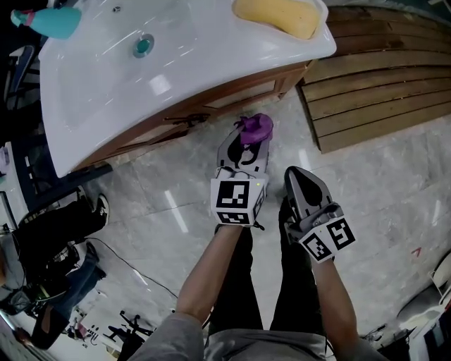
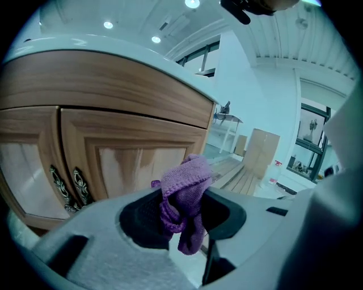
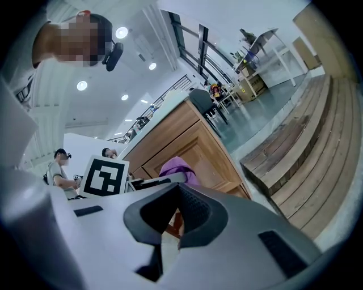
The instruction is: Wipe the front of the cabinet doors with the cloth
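Left gripper [image 2: 184,215] has its fingers [image 2: 142,218] clamped on the purple cloth [image 2: 184,184]. It's bunched up, with a tail dangling below the tips. The cloth sits just in front of the wooden cabinet doors [image 2: 133,156], right of the ornate handles [image 2: 71,187], and from the head view it isn't touching them. Right gripper [image 3: 178,226] hangs beside it over the floor [image 1: 366,183], fingers [image 3: 195,212] pinched together on nothing. White sink top [image 1: 106,84] juts out over the doors, with a yellow sponge [image 1: 278,15] on it. Wooden slats [image 1: 380,77] off to the right.
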The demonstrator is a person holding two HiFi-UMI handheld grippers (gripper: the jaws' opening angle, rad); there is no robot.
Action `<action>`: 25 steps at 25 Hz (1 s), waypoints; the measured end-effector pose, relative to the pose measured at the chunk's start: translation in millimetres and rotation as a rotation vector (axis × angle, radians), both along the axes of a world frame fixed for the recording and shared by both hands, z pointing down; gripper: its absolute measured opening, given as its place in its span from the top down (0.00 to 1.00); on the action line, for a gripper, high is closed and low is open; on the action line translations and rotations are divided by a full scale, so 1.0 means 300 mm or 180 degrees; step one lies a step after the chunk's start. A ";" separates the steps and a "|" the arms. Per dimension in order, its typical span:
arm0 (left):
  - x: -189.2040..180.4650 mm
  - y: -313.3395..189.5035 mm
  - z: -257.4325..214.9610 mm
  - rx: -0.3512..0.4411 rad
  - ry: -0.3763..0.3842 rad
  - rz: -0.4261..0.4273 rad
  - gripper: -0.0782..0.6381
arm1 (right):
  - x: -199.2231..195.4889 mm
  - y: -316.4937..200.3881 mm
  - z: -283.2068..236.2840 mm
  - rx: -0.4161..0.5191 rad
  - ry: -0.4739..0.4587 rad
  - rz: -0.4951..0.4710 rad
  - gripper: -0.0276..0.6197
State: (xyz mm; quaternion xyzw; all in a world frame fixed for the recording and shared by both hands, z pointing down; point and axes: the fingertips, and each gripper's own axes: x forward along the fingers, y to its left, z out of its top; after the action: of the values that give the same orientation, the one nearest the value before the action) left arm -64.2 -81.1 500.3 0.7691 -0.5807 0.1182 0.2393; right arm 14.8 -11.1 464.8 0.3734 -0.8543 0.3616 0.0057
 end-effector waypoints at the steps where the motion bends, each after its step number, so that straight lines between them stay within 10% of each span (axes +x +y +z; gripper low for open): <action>1: -0.021 0.005 0.009 -0.0003 -0.0016 -0.0042 0.70 | -0.011 0.004 0.005 -0.0001 -0.0007 0.0000 0.94; 25: -0.342 -0.023 0.164 0.0035 -0.0138 -0.0649 0.70 | -0.113 0.010 0.116 0.0038 0.0010 0.0218 0.94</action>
State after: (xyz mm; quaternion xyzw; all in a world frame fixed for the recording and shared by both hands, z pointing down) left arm -166.8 -88.0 549.4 0.7046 -0.6616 0.1066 0.2332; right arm -19.1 -8.0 499.6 0.4030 -0.8432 0.3558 -0.0075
